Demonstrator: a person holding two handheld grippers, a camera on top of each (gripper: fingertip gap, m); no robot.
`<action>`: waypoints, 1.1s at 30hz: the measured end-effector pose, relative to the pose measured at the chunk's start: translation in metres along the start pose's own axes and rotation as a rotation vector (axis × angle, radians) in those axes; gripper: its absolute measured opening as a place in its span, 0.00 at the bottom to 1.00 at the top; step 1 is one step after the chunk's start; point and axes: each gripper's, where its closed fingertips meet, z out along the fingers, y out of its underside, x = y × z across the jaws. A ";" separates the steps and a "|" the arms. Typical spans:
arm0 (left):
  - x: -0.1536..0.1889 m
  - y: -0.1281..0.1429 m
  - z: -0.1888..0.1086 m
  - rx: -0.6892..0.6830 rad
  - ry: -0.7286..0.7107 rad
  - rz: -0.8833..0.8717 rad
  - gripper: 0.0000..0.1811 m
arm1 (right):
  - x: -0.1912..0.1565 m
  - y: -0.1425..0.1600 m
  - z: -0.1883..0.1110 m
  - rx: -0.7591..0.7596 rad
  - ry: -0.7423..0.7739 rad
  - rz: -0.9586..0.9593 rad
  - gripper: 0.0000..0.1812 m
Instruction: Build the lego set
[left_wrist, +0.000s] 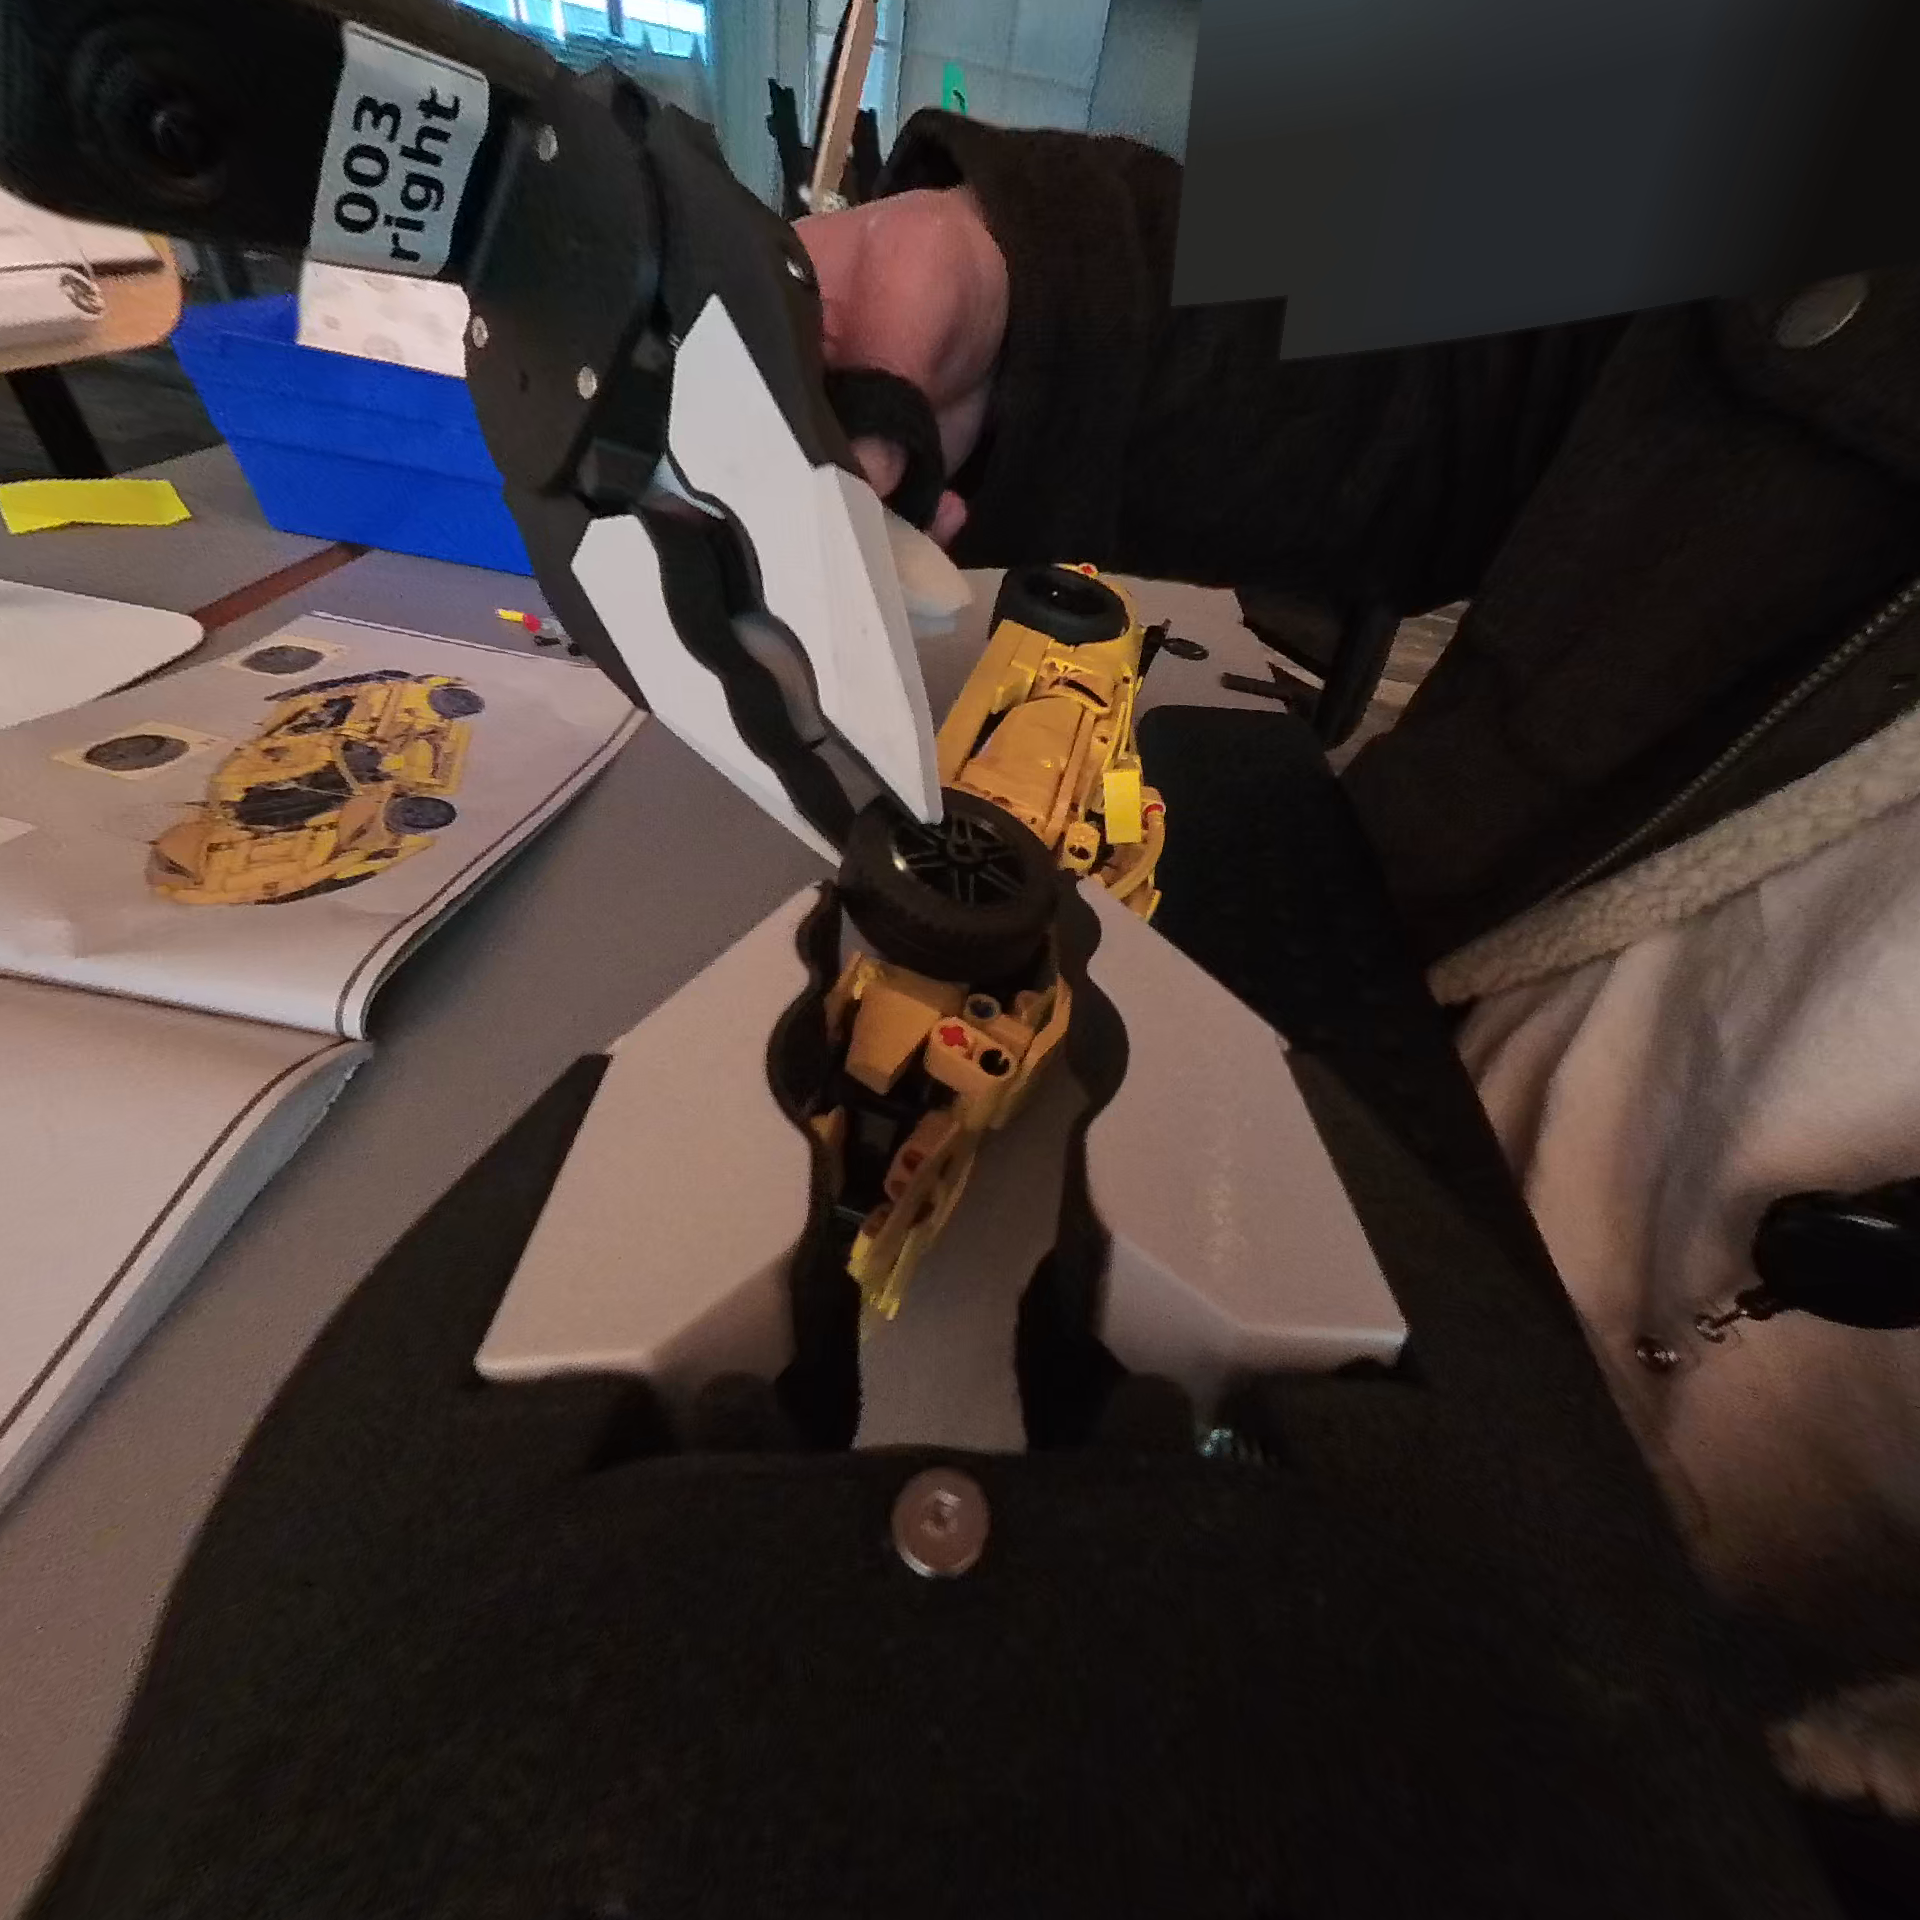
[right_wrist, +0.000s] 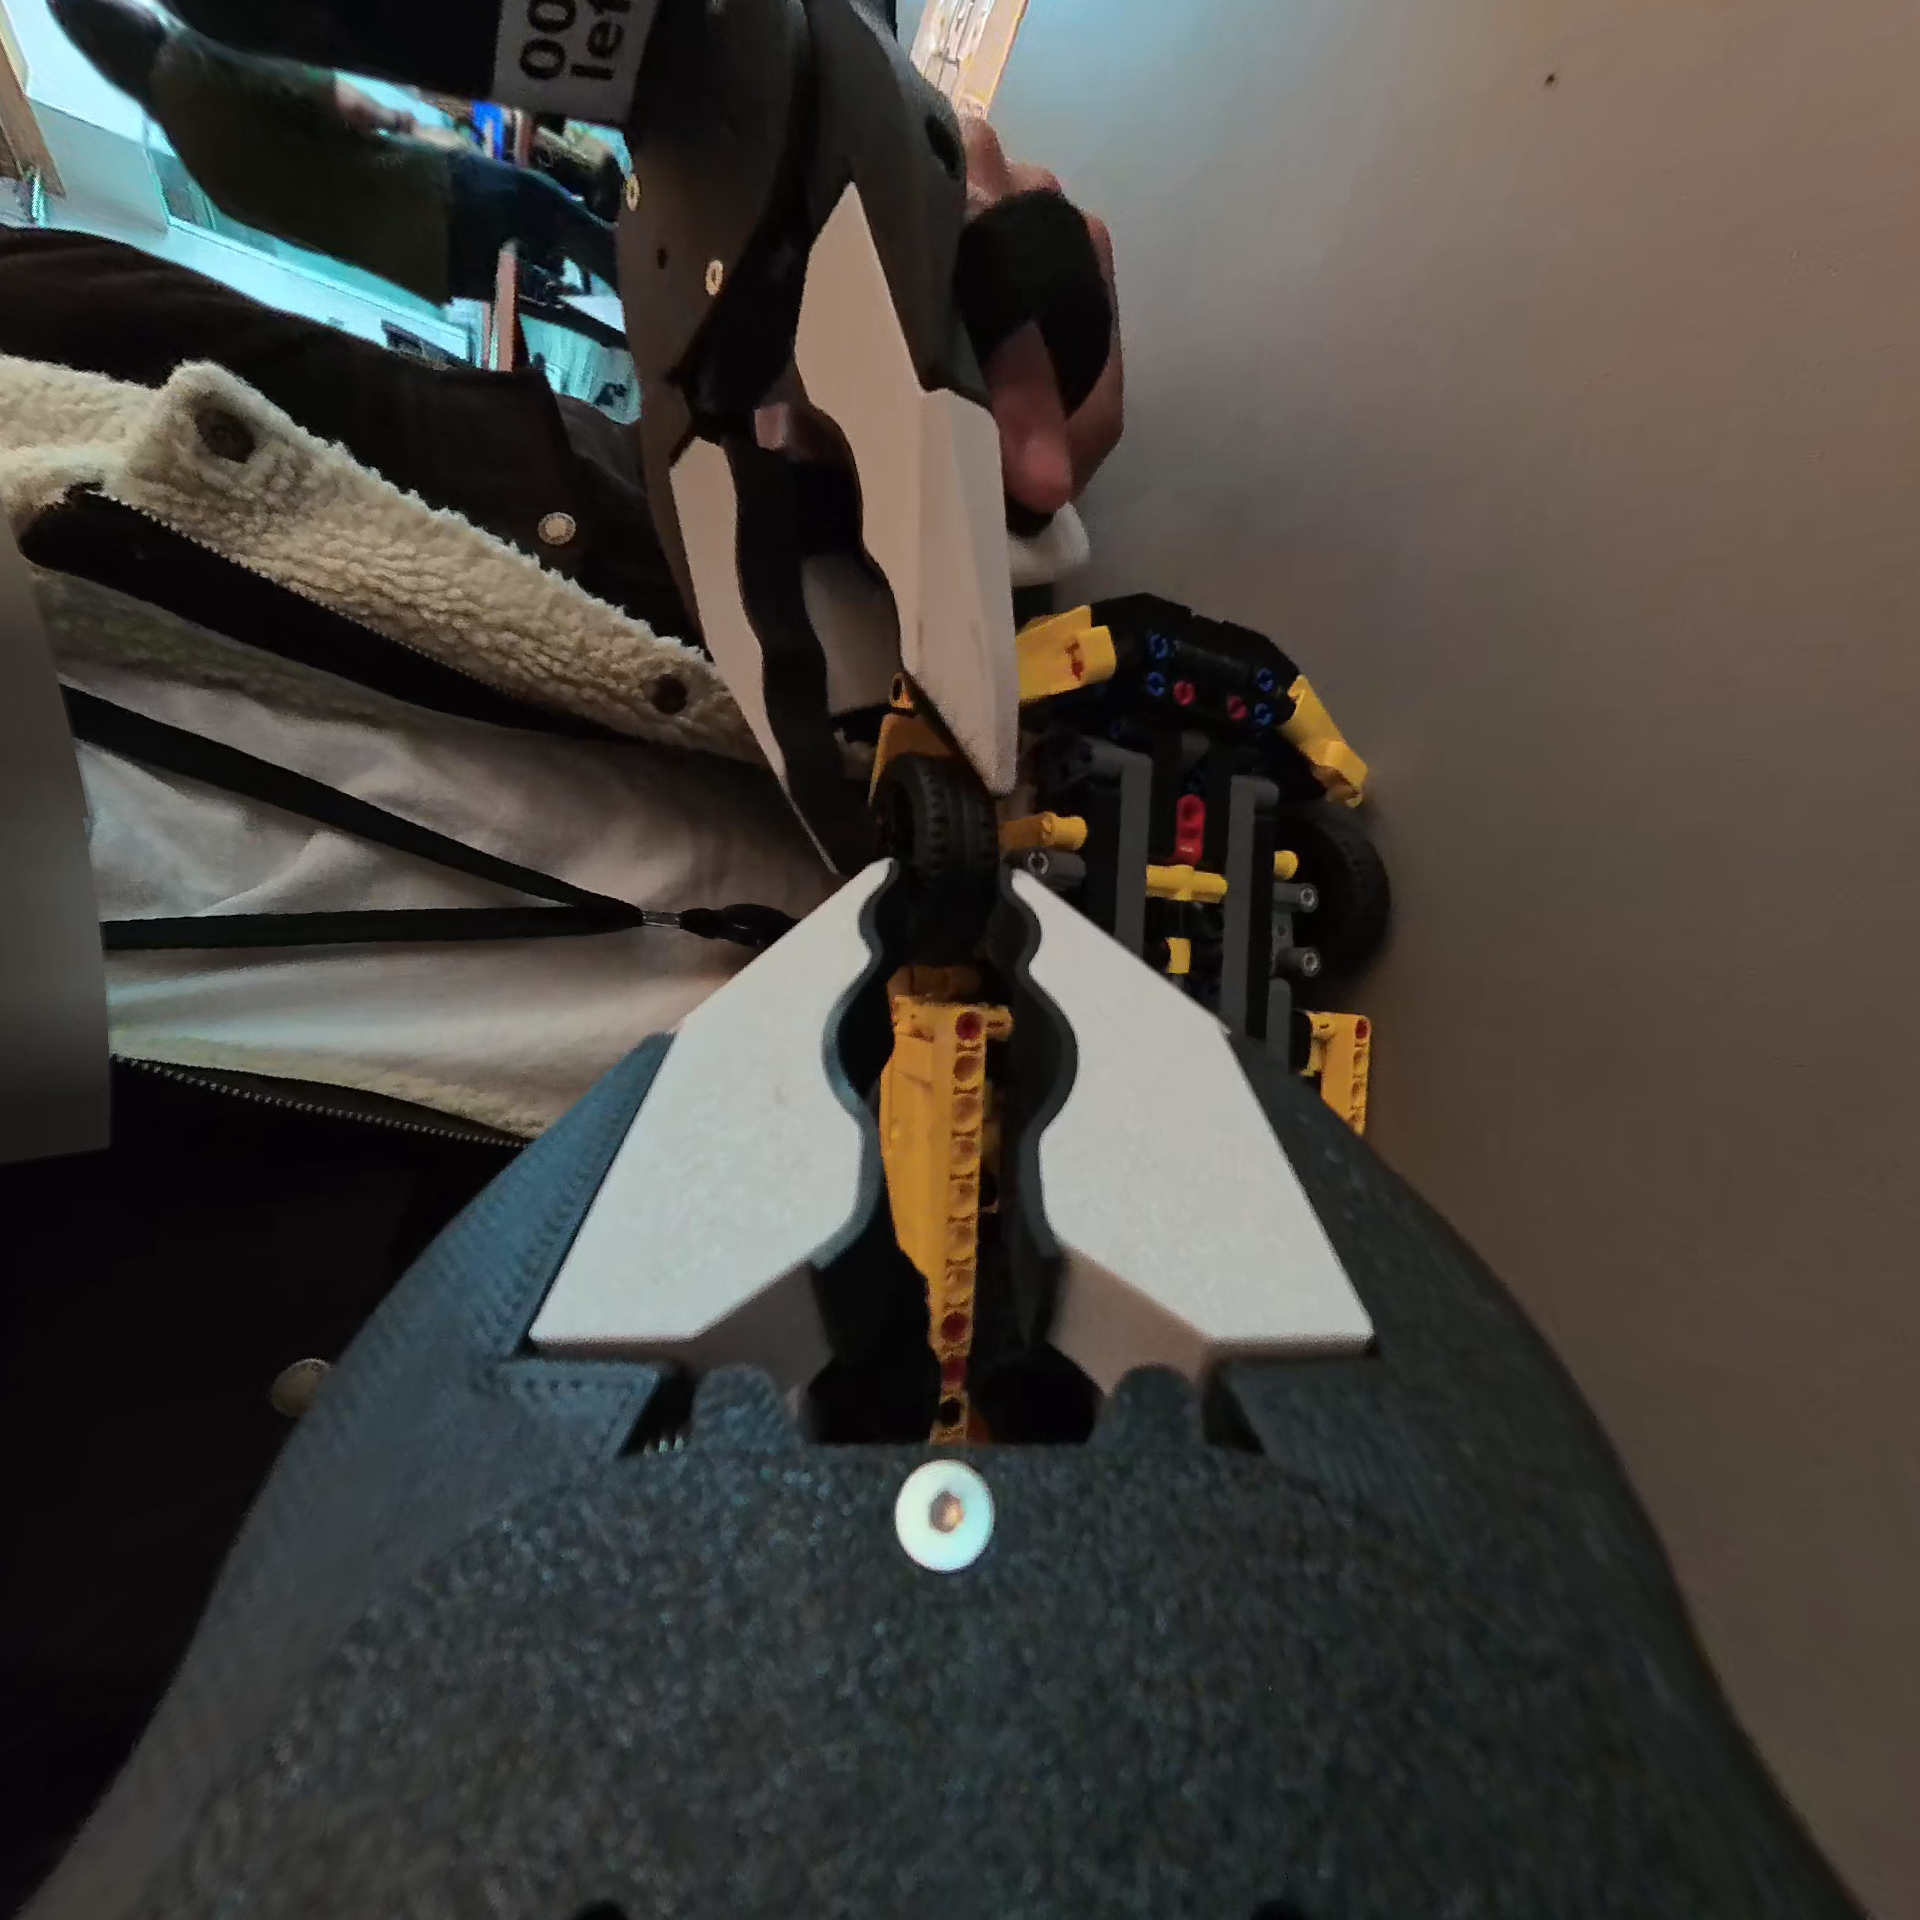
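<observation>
Yellow car: a yellow lego car (left_wrist: 1049, 727) lies tipped on its side on the grey table (left_wrist: 623, 935); in the right wrist view its underside faces the camera, with dark grey beams, blue and red pins and yellow panels showing (right_wrist: 1195, 831)
Front wheel: a black wheel (left_wrist: 951, 883) with a spoked rim sits at the near end of the car, its hub turned upward in the left wrist view; in the right wrist view the same tyre (right_wrist: 940, 831) shows edge-on
Left gripper: left gripper (left_wrist: 951, 904) is clenched on the yellow bodywork just below the wheel; its grey fingers (left_wrist: 686, 1164) flank the car's nose on both sides; seen from the right wrist view it comes down from above (right_wrist: 914, 800)
Right gripper: right gripper (right_wrist: 945, 883) is closed around the wheel's tread, the fingertips pressing each side of the tyre; in the left wrist view it reaches in from the upper left and its tips meet the wheel's rim (left_wrist: 894, 821)
Rear wheel: a second black wheel (left_wrist: 1065, 603) sits at the far end of the car
Booklet: an open instruction booklet (left_wrist: 312, 831) lies on the table to the left, a yellow car pictured on its page
Blue bin: a blue bin (left_wrist: 343, 436) stands behind the booklet; a yellow slip (left_wrist: 94, 504) lies beside it
Person: a hand (left_wrist: 914, 301) in a dark sleeve holds the right gripper's handle
</observation>
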 end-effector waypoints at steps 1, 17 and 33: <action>0.000 0.000 0.000 0.001 -0.008 0.014 0.23 | 0.000 -0.001 0.000 0.002 0.001 -0.009 0.09; 0.002 -0.001 0.002 0.024 -0.012 0.049 0.23 | 0.000 0.000 0.001 0.029 -0.057 -0.177 0.09; -0.002 0.001 0.003 0.018 0.005 -0.033 0.23 | 0.003 -0.002 0.001 -0.076 0.004 -0.214 0.09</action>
